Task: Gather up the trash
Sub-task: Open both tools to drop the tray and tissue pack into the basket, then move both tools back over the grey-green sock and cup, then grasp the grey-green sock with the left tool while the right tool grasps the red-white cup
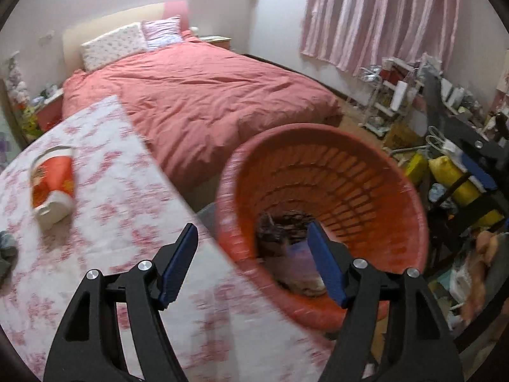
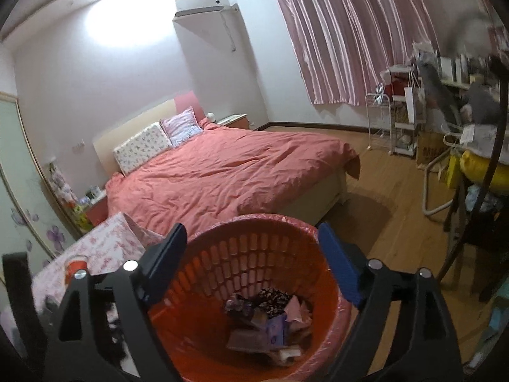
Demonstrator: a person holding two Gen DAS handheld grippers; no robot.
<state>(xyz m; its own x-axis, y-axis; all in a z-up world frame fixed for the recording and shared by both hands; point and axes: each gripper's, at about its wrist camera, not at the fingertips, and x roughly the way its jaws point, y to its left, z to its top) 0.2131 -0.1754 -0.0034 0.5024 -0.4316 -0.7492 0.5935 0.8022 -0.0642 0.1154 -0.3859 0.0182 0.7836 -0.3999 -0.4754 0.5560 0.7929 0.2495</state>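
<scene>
An orange slatted trash basket (image 1: 356,172) stands beside the table and holds several wrappers and scraps of trash (image 2: 270,321). It also shows in the right wrist view (image 2: 241,251). A red and white paper cup (image 1: 52,184) lies on its side on the floral tablecloth (image 1: 105,222); in the right wrist view the cup (image 2: 74,267) is at far left. My left gripper (image 1: 253,265) is open and empty, above the table edge and the basket rim. My right gripper (image 2: 251,264) is open and empty, right above the basket opening.
A bed with a red duvet (image 2: 222,172) lies behind the table. A dark object (image 1: 8,248) sits at the table's left edge. White racks, bags and yellow items (image 1: 445,165) crowd the right side. Wooden floor (image 2: 397,222) lies between the bed and the clutter.
</scene>
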